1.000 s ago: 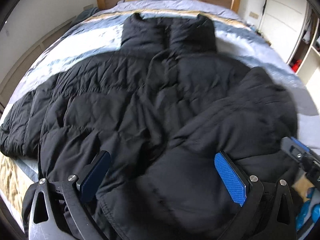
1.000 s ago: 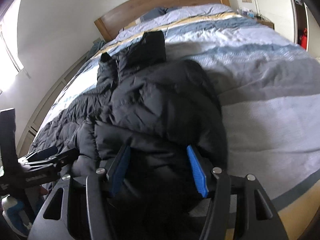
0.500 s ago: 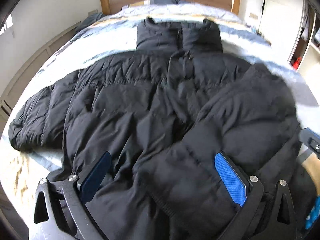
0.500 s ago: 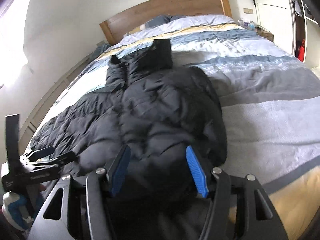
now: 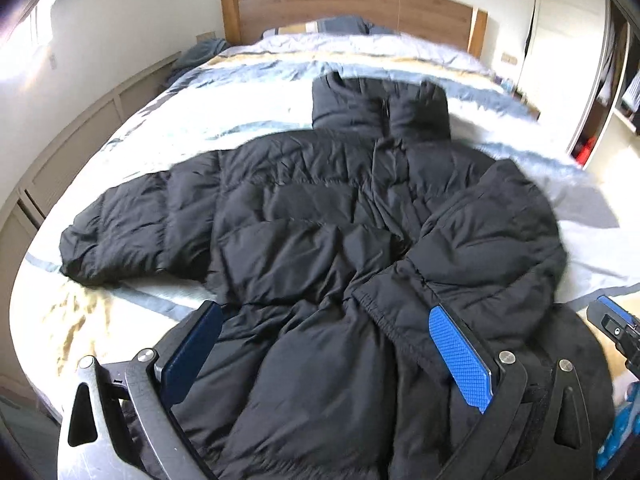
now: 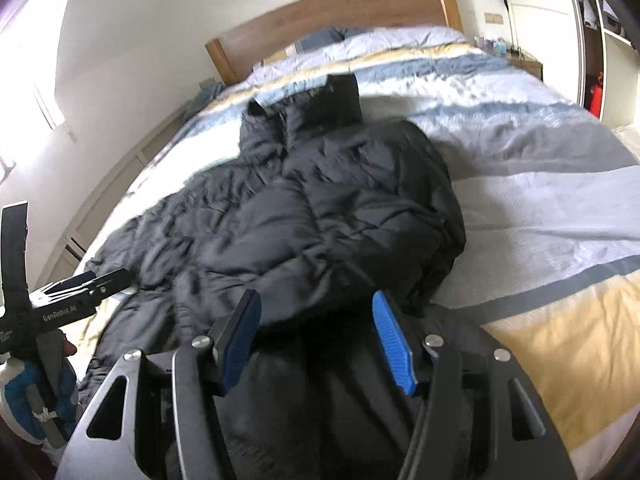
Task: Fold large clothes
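Over the last second both views have pulled back and risen from the jacket (image 5: 304, 240): where its quilting filled the frame a moment ago, the whole garment now shows, spread front-up on the bed (image 6: 540, 208) with its collar (image 5: 380, 108) toward the headboard (image 5: 352, 4) and its hem at the near edge. One sleeve (image 5: 120, 232) lies stretched out flat to the left of the left wrist view, while the other sleeve (image 5: 492, 240) is already folded in across the chest, its cuff lying close to the left hand-held gripper (image 5: 332, 360). I judge this to mean that one sleeve fold is done and both grippers are drawing away to set up the next one, most likely the outstretched sleeve. The left hand-held gripper stands wide, its blue pads (image 5: 460, 356) well apart with jacket fabric below and between them, and no pad clearly pressing on it. The right hand-held gripper (image 6: 316, 344) sits at a middling width that has not changed over the second; dark cloth lies under and between its pads (image 6: 390, 344), but whether they pinch the hem I cannot tell. There are no containers in play here; the bed alone carries the jacket, and an open wardrobe (image 5: 608, 92) at the far right holds things too small to name.
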{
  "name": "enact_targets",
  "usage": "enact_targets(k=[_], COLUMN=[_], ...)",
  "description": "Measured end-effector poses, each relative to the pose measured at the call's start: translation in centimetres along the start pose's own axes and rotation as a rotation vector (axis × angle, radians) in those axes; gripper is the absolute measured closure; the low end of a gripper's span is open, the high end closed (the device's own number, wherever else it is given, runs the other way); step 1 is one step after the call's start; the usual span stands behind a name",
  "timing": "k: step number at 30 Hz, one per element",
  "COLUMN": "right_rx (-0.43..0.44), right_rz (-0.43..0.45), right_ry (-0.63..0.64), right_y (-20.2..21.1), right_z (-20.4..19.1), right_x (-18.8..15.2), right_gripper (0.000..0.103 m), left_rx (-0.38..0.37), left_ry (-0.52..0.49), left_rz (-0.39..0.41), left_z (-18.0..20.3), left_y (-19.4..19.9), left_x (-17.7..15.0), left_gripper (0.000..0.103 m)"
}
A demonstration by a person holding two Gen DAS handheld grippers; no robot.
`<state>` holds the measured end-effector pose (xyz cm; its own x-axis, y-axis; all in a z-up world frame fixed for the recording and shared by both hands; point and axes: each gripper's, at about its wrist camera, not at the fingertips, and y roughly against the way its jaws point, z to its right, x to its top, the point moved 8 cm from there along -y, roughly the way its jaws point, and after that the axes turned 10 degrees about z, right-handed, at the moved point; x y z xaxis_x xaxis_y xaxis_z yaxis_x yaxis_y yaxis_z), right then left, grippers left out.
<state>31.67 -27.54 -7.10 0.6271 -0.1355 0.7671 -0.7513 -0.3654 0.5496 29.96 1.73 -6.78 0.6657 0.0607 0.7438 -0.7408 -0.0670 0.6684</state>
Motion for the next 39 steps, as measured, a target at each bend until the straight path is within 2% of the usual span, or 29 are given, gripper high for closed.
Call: enact_targets(k=[5,9,15,19,28,39], right_rx=[-0.003,-0.007,-0.011,-0.008,-0.009,-0.063], right_rz=[0.06,0.104,0.161,0.176,0.177,0.102], right_ry=[-0.022,-0.036,-0.022,-0.023,-0.018,-0.043], right_y=[4.4,7.6,11.5,12.9,13.6,10.0], right_z=[-1.5,-2.8,-5.2,-6.3,-7.8,-7.5], right_x=[0.4,0.6,0.6,0.3,0.1,-0.5], right_gripper=[0.046,0.046,0.046,0.046,0.046,0.046], left_rx=[-0.031,-0.021,-0.002,-0.021,0.011,-0.057], left_ry=[0.013,0.027,0.13,0.215,0.291,0.536], left_rz=[0.041,0.102,0.186,0.2,0.184,0.107], left_z=[-3.4,-7.3,-15.7,-20.4,-27.9,-37.6], left_y=[5.3,9.6,15.2,17.0,17.4,12.1], left_x=[0.3,0.8,1.4,0.4,-3.0,-6.5], left_gripper=[0.001,0.001,0.001,0.001,0.001,0.001])
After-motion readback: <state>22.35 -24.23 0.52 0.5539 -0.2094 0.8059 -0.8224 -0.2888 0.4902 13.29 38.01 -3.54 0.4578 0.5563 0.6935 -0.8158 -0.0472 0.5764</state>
